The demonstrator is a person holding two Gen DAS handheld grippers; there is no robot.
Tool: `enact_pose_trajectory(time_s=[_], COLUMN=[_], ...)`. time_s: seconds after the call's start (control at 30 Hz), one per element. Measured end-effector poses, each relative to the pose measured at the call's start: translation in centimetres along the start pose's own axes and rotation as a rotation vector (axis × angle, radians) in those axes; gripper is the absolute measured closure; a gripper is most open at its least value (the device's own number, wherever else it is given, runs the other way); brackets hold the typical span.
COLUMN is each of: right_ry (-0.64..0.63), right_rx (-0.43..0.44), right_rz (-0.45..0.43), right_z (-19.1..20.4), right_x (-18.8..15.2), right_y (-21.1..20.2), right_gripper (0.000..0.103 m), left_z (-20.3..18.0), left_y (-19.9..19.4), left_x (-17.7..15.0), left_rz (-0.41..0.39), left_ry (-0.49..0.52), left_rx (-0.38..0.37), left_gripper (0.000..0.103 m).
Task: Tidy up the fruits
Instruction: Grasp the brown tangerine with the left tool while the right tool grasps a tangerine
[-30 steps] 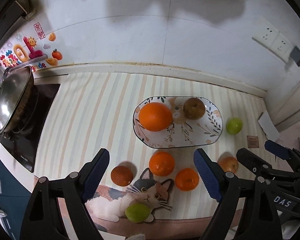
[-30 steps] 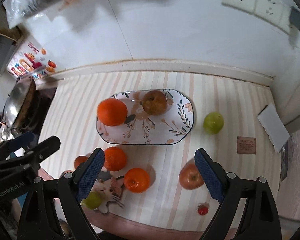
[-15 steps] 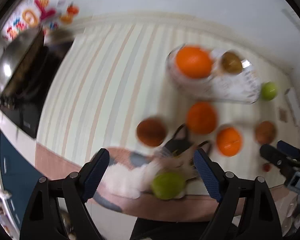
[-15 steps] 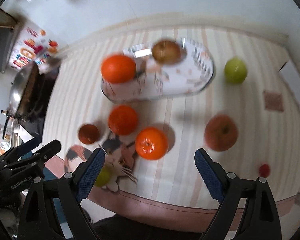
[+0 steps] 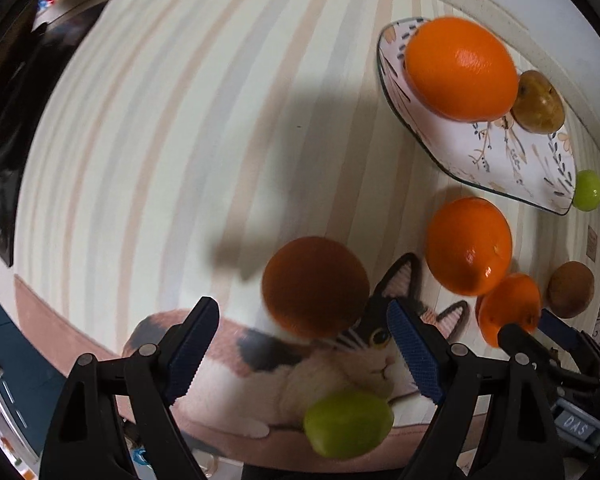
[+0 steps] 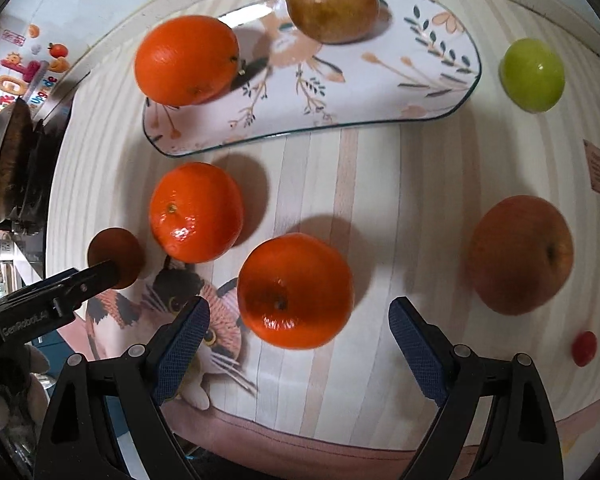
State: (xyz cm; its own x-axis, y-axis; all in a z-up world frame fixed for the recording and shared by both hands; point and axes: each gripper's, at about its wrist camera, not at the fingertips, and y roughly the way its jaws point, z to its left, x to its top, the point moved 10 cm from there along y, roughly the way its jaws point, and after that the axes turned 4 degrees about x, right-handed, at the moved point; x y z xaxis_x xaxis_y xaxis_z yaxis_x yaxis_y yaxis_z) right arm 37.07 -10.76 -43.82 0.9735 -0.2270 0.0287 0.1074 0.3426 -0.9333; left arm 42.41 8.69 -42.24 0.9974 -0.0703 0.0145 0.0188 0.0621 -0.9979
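Both grippers are pointing down over the striped mat with fingers spread wide, holding nothing. The left gripper is hanging over a dark orange beside the printed cat, a green fruit just below. The right gripper is framing an orange. On the plate are sitting a large orange and a brown fruit.

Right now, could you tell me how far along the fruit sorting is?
Done: a large orange and a brown fruit sit on the plate. In hand: nothing; the open left gripper hangs over a dark orange, the open right gripper over another orange. Left: the loose fruit on the mat.
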Motion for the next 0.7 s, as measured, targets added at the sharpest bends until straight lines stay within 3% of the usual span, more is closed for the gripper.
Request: enact_pose_trajectory(time_s=[0.23,0.33,0.47,0.57,0.7], right_ry=[0.000,-0.007,-0.016,-0.022,-0.031], right_rx=[-0.002,-0.009,-0.022,-0.044,-0.042], right_rz=[0.016,0.027,0.044,0.043,0.038], right_z=[0.4,0.6,1.1,1.3,1.5], right_x=[0.2,0.5,0.7,1.0,0.9], right_y=[1.1,1.5,2.2,2.6,2.6], right_gripper=[0.017,0.019,0.027,0.036,0.036], left_z=[-1.3,-1.9,-2.7,-3.3,-3.5], left_y=[1.6,2.1,2.6,3.5,3.0], left_x=[0.8,0.7,0.4,0.2,0.0], left_rz=[0.000,0.003,0.007,0.000,-0.018], left_ry=[0.058,0.080,0.095,0.100,0.096], left_rx=[0.038,0.050,0.065,0.062,0.056], left_gripper=[0.018,0.027,0.048,0.048,0.048])
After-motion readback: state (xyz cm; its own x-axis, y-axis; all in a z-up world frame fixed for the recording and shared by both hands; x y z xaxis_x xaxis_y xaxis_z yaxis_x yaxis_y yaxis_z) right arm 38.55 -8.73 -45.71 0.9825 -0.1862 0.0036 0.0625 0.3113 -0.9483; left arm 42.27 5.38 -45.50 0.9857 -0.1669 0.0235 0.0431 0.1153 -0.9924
